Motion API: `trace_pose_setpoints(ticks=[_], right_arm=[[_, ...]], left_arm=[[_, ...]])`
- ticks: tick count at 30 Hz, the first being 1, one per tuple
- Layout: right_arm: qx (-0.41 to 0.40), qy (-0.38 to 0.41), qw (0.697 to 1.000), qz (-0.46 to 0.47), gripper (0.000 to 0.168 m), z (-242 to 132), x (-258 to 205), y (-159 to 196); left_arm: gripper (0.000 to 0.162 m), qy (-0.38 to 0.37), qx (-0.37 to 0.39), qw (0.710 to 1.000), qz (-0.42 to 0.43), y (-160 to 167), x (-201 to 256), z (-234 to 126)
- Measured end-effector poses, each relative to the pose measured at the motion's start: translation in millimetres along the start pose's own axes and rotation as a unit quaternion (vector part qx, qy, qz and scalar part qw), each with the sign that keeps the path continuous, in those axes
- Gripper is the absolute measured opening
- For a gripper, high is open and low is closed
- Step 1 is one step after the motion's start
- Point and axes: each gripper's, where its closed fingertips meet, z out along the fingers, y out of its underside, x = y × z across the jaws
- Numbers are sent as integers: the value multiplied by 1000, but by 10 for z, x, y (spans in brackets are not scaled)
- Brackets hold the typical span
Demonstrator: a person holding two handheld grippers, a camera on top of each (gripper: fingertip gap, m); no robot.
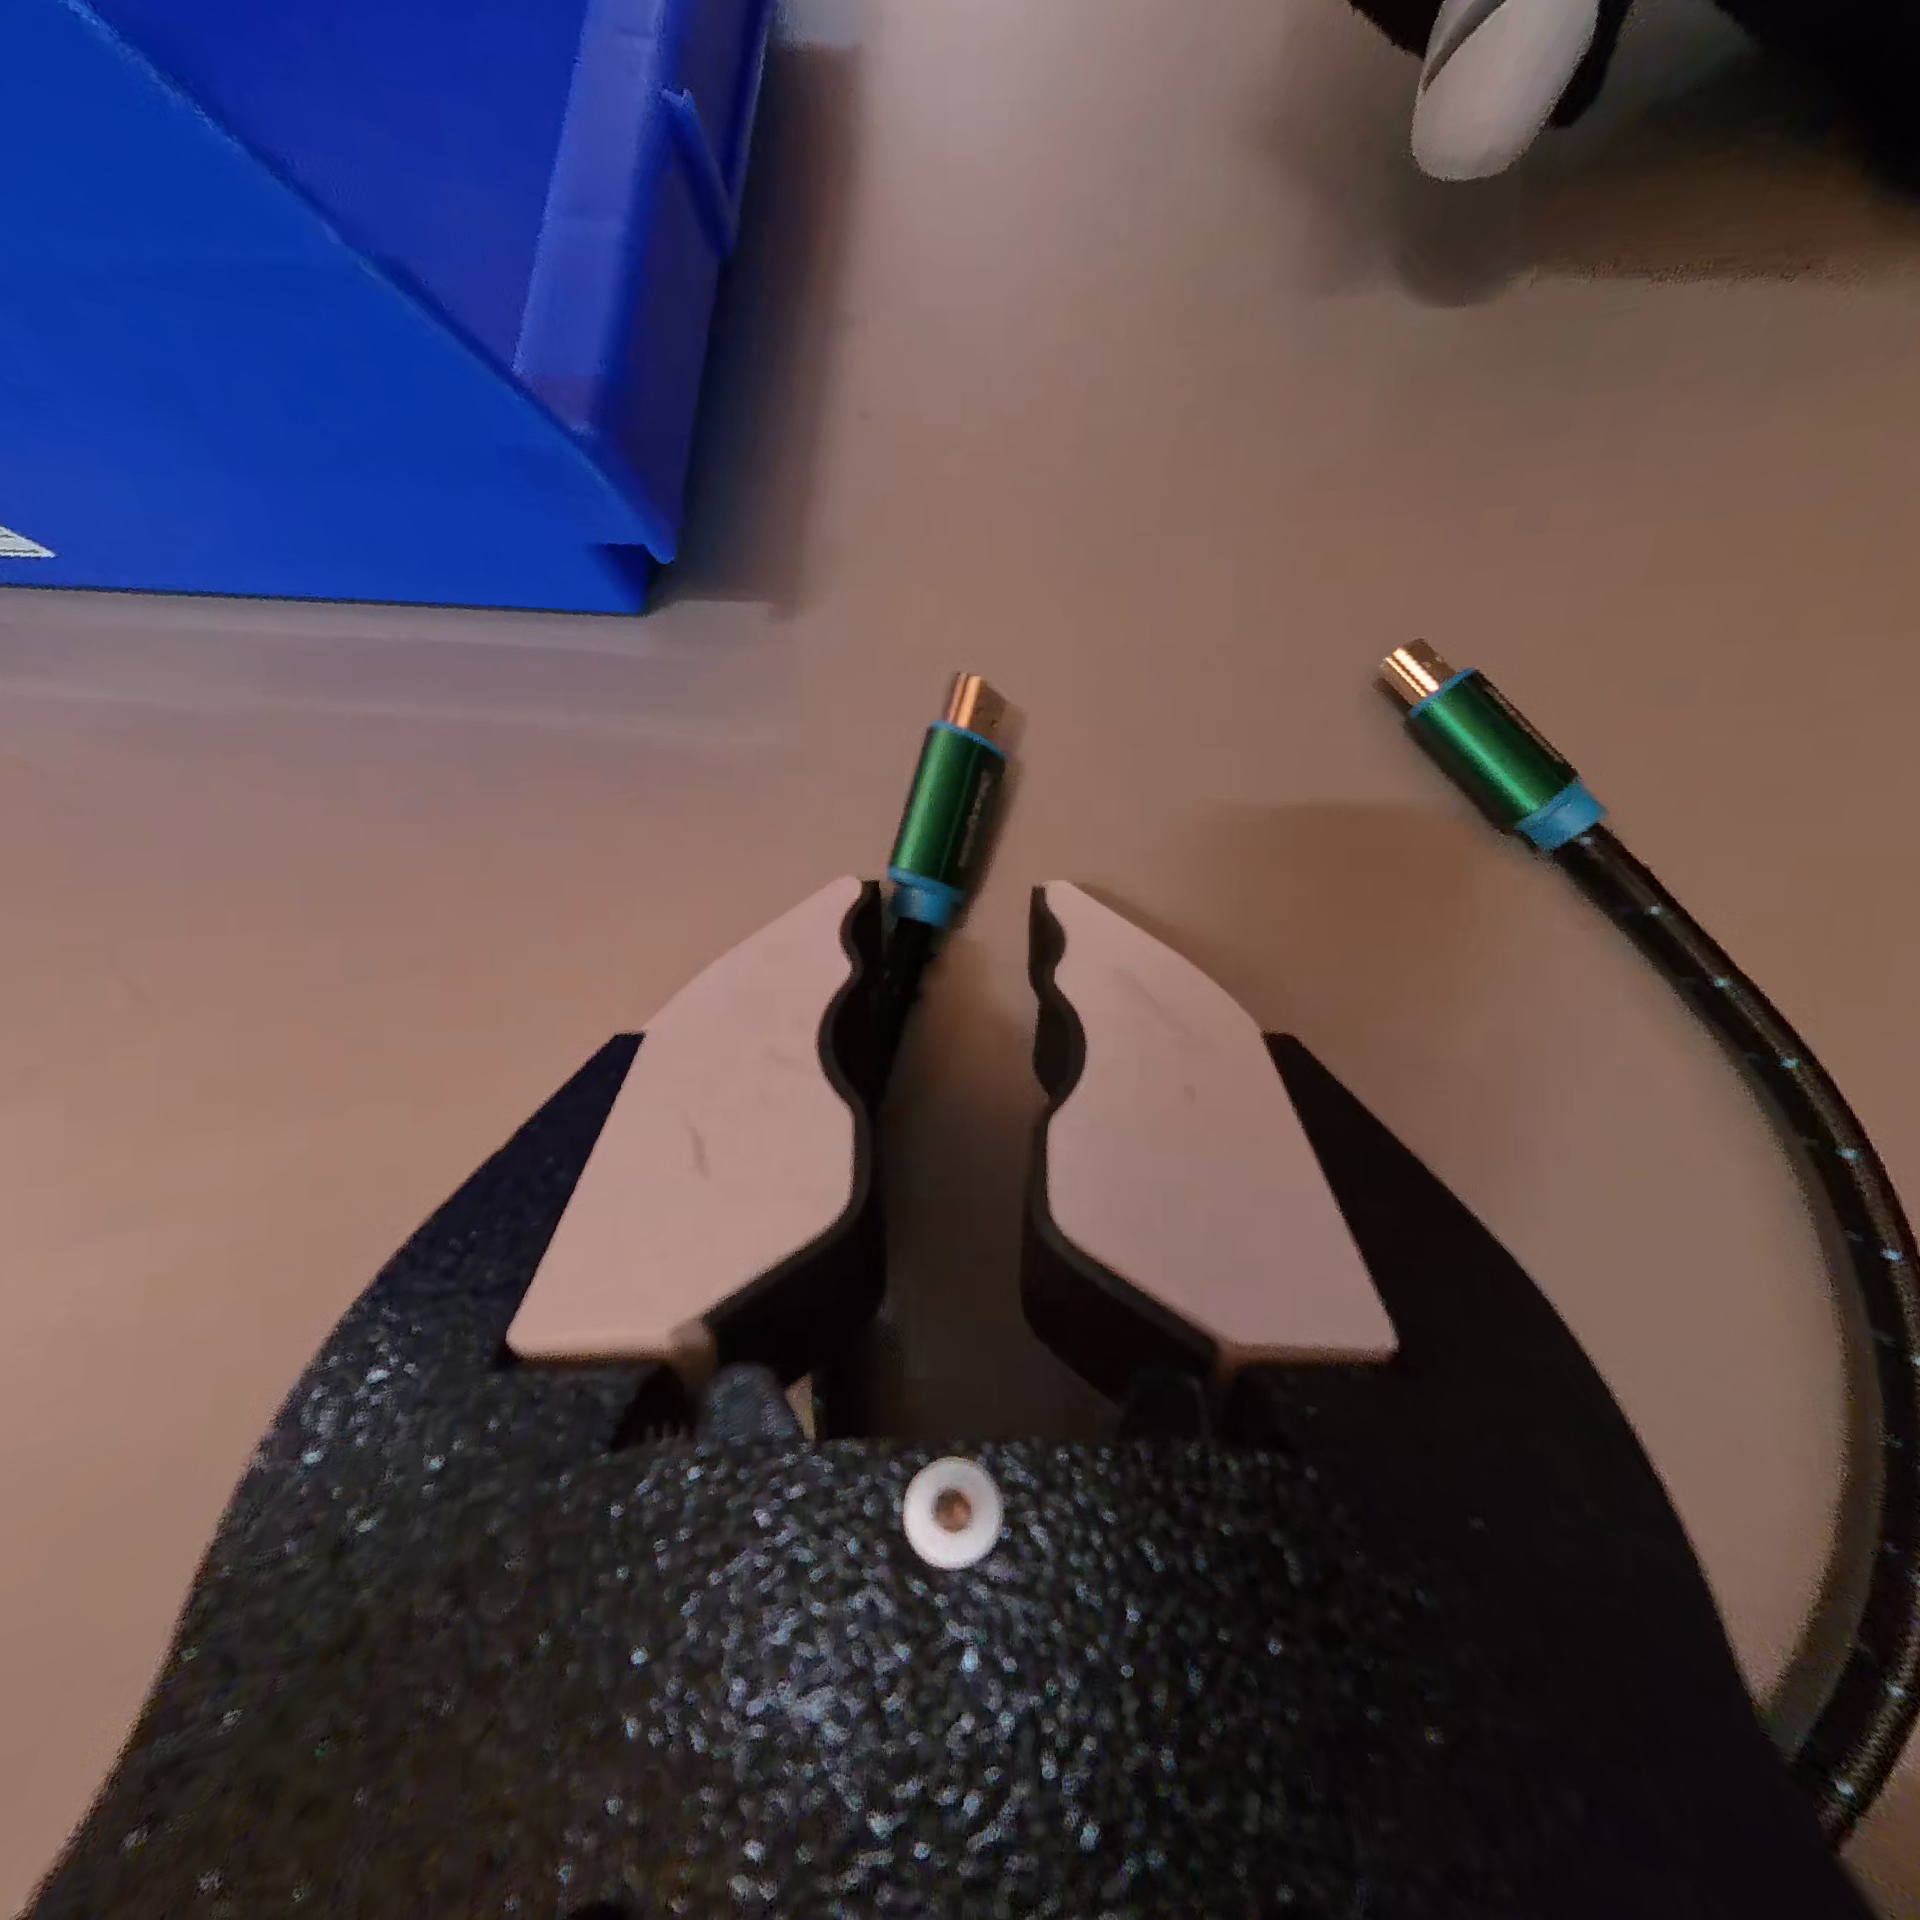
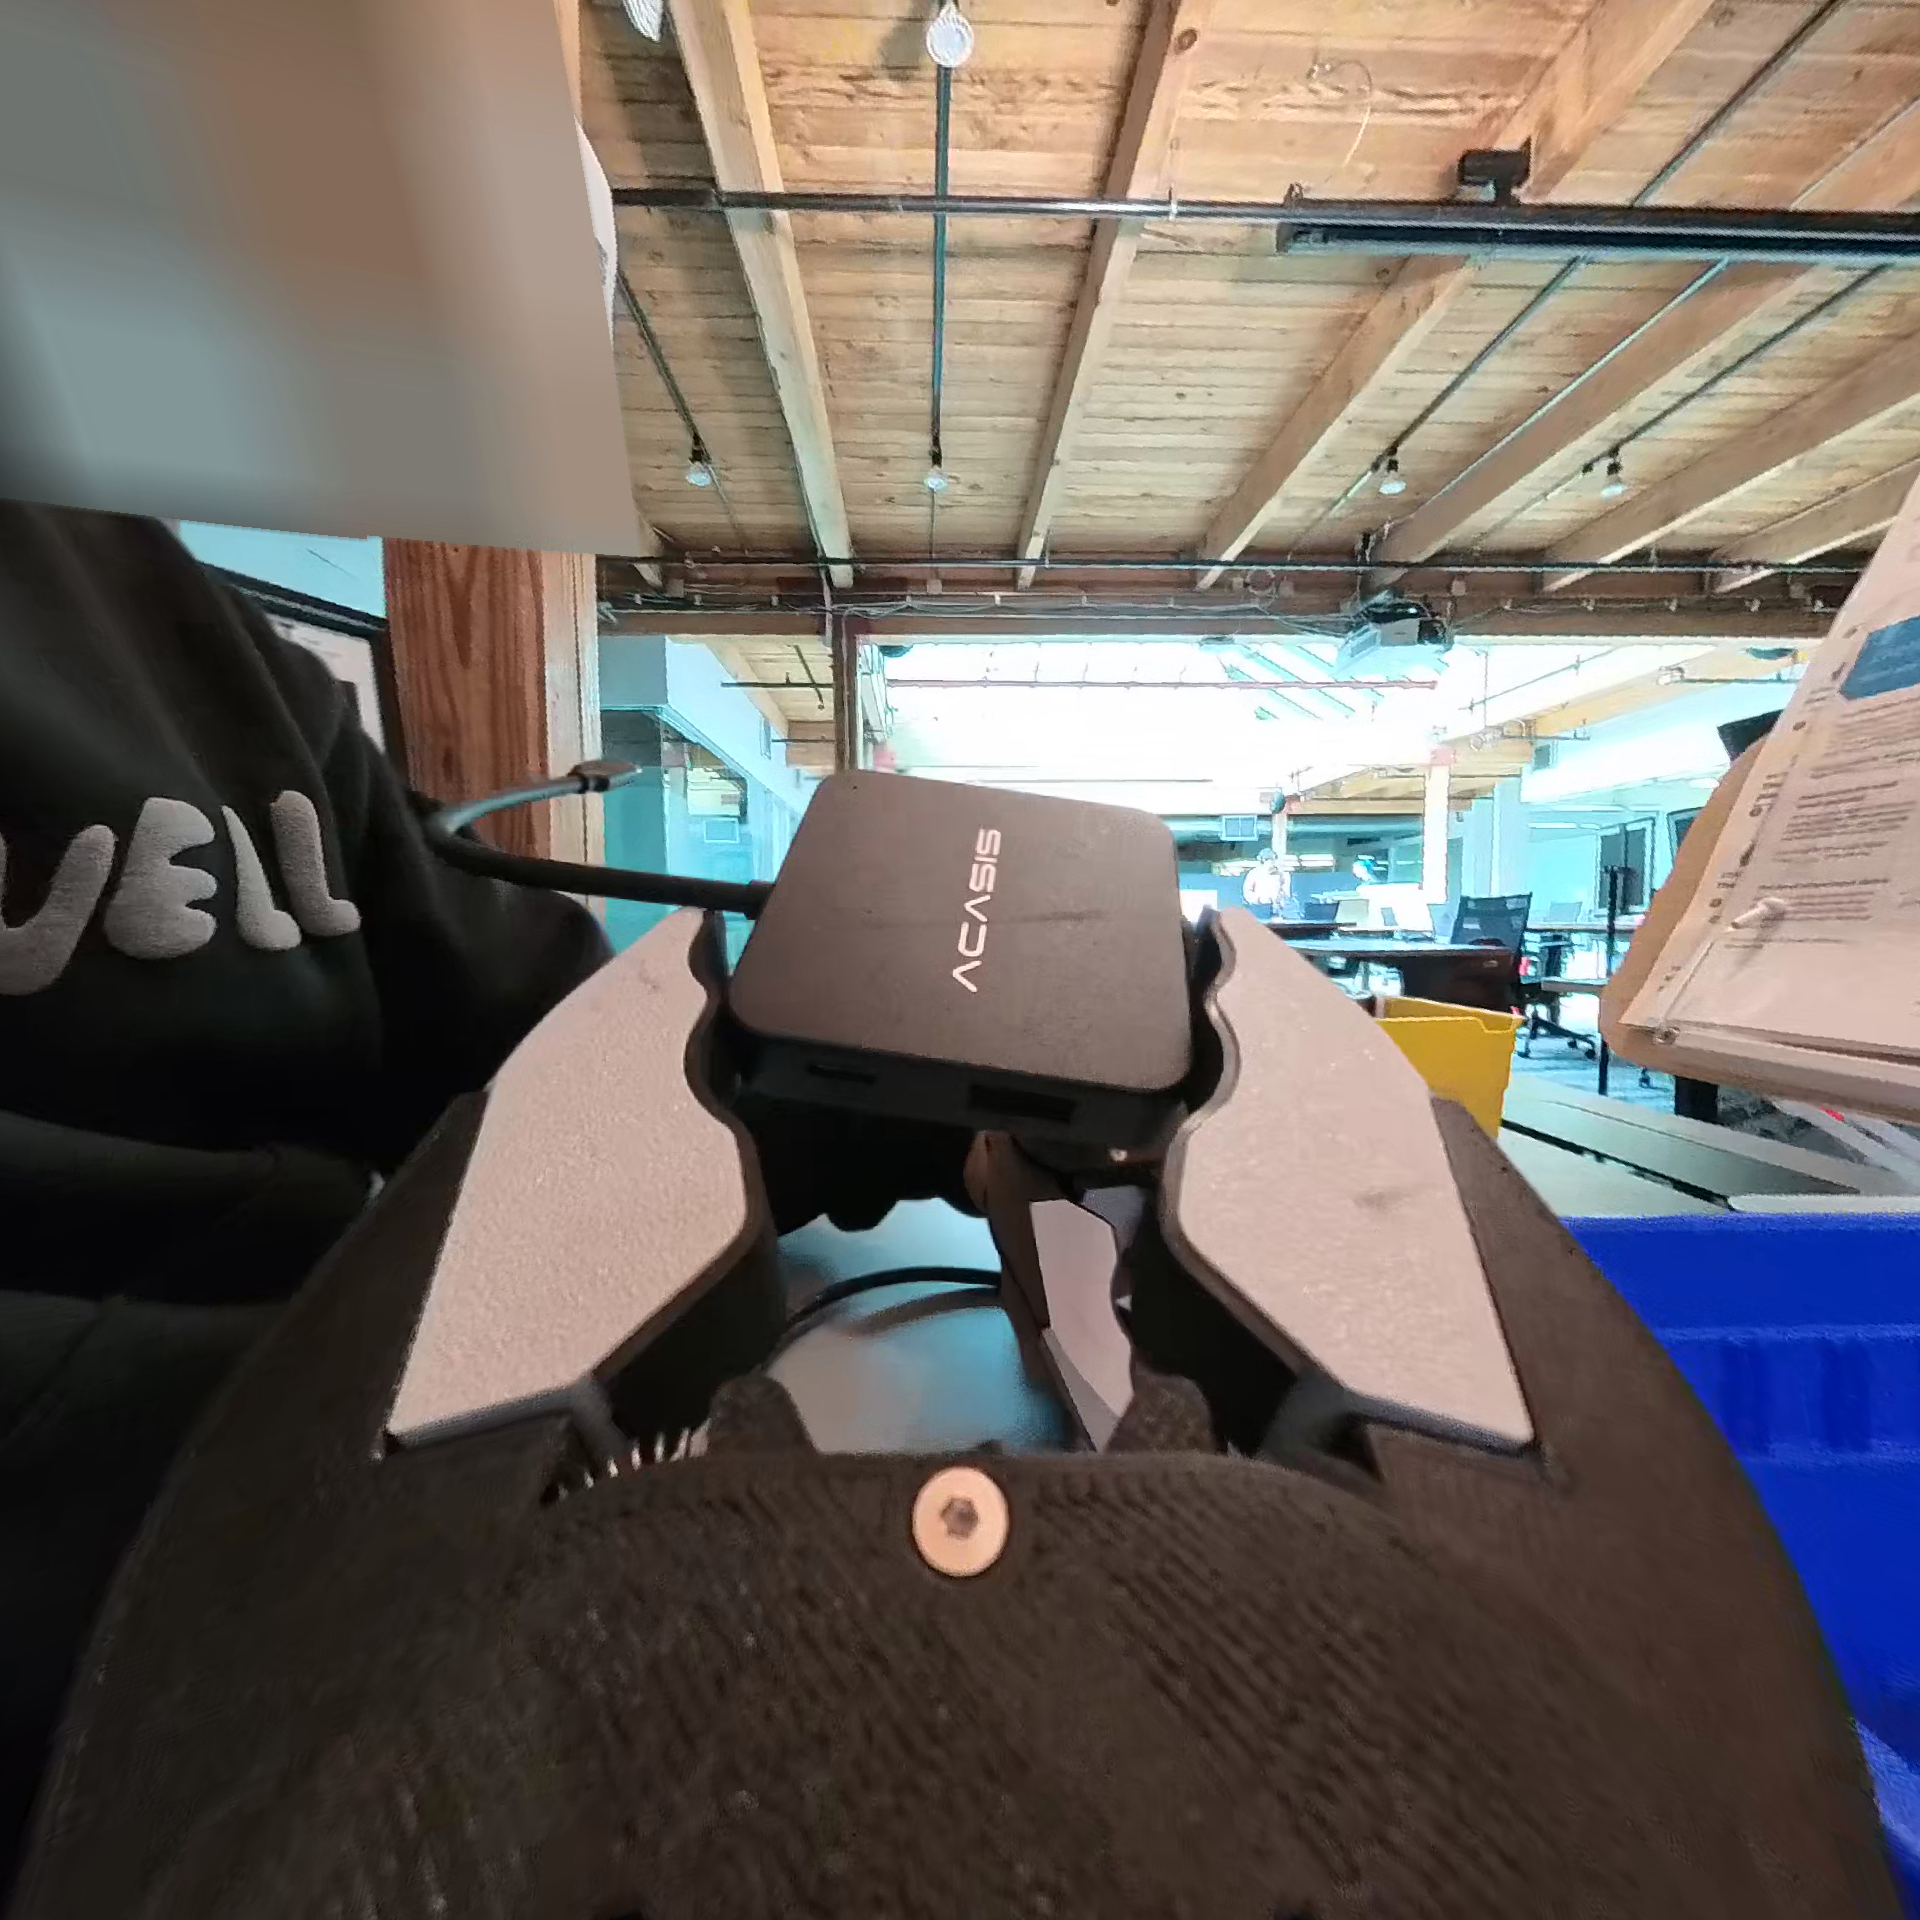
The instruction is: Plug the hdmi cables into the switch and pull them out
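My left gripper is open, low over the tan table. A green-shelled HDMI plug with a gold tip lies between its fingertips, close to the left finger, pointing away. Its cable runs back under that finger. A second green HDMI plug lies to the right on its black braided cable. My right gripper is shut on the flat black switch and holds it up in the air, tilted. The switch's port edge faces the camera. Its own thin cable trails off to the left.
A blue bin stands on the table at the far left; it also shows in the right wrist view. A white rounded thing hangs at the far right. A person in a black hoodie is close by. A paper stand stands at the right.
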Motion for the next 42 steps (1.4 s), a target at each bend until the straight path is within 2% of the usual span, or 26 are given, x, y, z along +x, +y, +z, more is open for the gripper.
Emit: trace_pose_setpoints(ticks=[1, 6, 23, 42], right_arm=[[-4, 7, 1000, -3, 86, 13, 22, 22], [-37, 52, 998, -19, 85, 36, 160, 150], [-55, 83, 994, -45, 85, 88, 233, 228], [-68, 93, 992, -53, 85, 81, 269, 269]], left_arm=[[23, 0, 0, 1000, -1, 4, 16, -4], [12, -1, 2, 1000, 1, 26, 57, -28], [11, -57, -14, 993, 107, 17, 79, -50], [10, -41, -9, 997, 67, 22, 74, -39]])
